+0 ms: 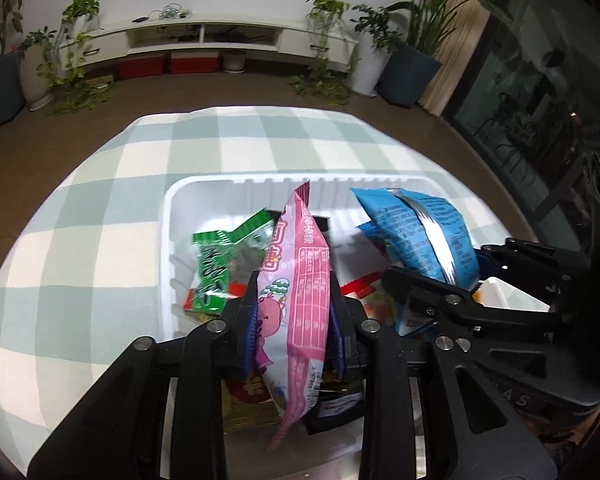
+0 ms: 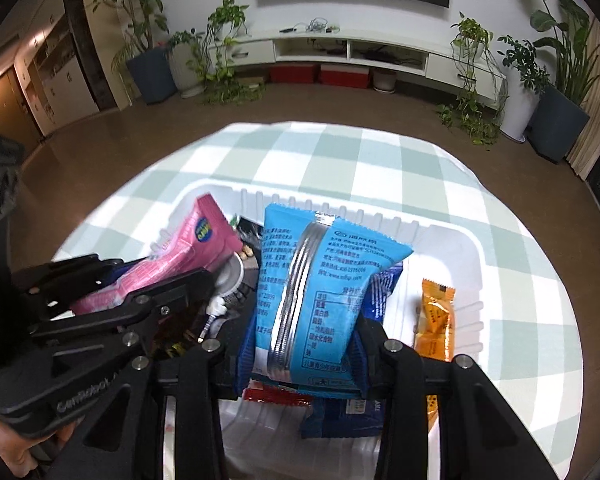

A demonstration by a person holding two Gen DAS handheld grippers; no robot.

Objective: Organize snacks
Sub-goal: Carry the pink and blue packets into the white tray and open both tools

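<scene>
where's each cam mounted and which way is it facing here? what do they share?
Left wrist: on the left gripper, looking down along its fingers at the pink pack it clamps over the white bin; the right gripper shows at right.
Right wrist: on the right gripper, looking down at the blue pack it clamps; the left gripper and a bit of hand show at left.
Shared: bin, both packs, checked cloth, TV wall.

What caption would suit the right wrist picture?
Right gripper clamps a blue snack packet above a white tray of snacks on a checked cloth.
</scene>
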